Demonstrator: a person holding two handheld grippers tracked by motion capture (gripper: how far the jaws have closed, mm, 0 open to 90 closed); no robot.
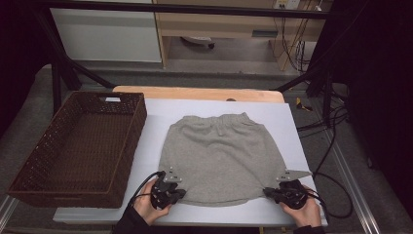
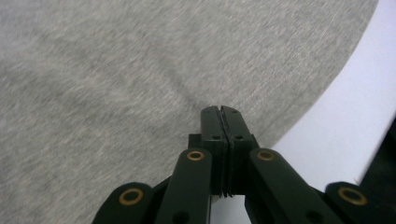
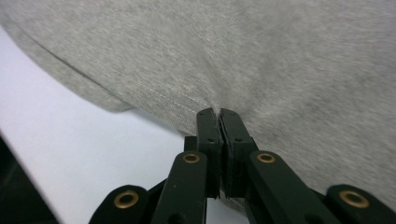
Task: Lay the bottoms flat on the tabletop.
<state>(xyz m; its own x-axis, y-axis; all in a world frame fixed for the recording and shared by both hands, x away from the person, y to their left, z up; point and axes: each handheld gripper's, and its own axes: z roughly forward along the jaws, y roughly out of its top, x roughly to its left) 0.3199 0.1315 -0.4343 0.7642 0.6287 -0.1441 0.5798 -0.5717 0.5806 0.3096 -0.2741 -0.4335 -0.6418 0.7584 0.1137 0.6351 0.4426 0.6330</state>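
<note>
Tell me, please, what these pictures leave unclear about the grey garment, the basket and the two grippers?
- Grey garment: the high view shows its upper face; the underside is hidden against the white table cover.
- Left gripper: its shut fingers hide how much hem fabric lies between them, in the left gripper view.
- Right gripper: the same, at the hem in the right gripper view.
- Wicker basket: the near wall hides the floor just behind it.

Dim room, dark at the high view's edges (white table sheet (image 1: 292,126) brightest). Soft grey knitted cloth (image 2: 116,93) blurs beyond the closed jaws.
</note>
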